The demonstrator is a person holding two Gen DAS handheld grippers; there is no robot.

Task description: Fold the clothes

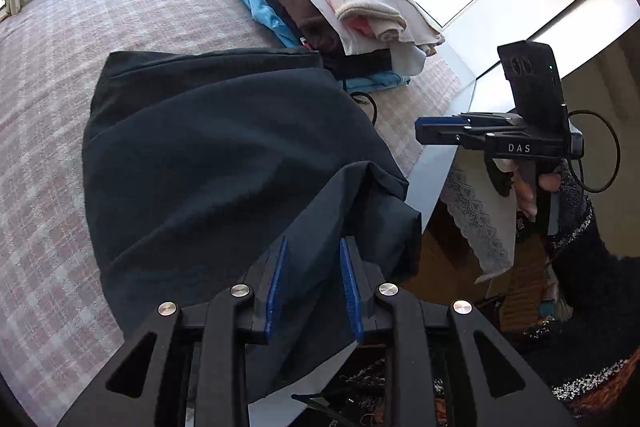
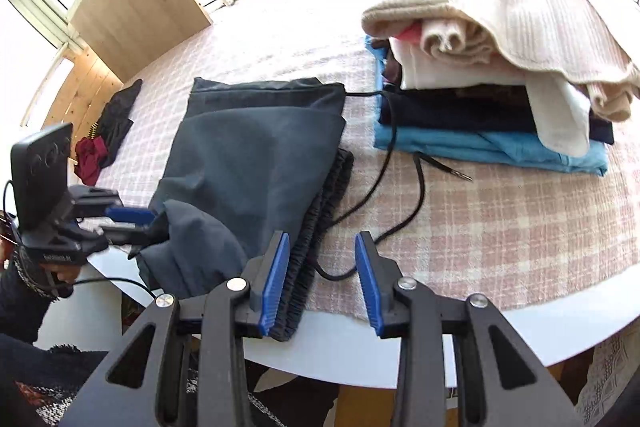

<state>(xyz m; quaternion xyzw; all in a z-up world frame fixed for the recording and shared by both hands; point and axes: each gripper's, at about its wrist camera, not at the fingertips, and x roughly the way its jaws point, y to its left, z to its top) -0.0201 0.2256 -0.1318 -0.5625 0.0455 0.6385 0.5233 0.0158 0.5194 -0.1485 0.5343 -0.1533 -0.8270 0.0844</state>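
Note:
Dark navy trousers point(image 1: 224, 155) lie folded on a pink checked cloth point(image 1: 60, 131), which covers a white table. Their elastic waistband point(image 2: 326, 211) and black drawstring point(image 2: 416, 195) face the near edge. My left gripper point(image 1: 314, 243) holds a bunched corner of the trousers between its blue pads, lifted over the table's edge. In the right wrist view that left gripper point(image 2: 148, 227) sits at the left with the fabric point(image 2: 248, 163) in its fingers. My right gripper point(image 2: 322, 239) stands open just right of the waistband, nothing between its pads. It hovers off the table's corner point(image 1: 418, 133).
A stack of folded clothes point(image 2: 500, 87), blue at the bottom and cream knit on top, stands at the back right. Loose dark and red garments point(image 2: 108, 135) lie at the far left. The white table rim point(image 2: 400, 343) runs close below. A lace cloth point(image 1: 480, 223) hangs beside it.

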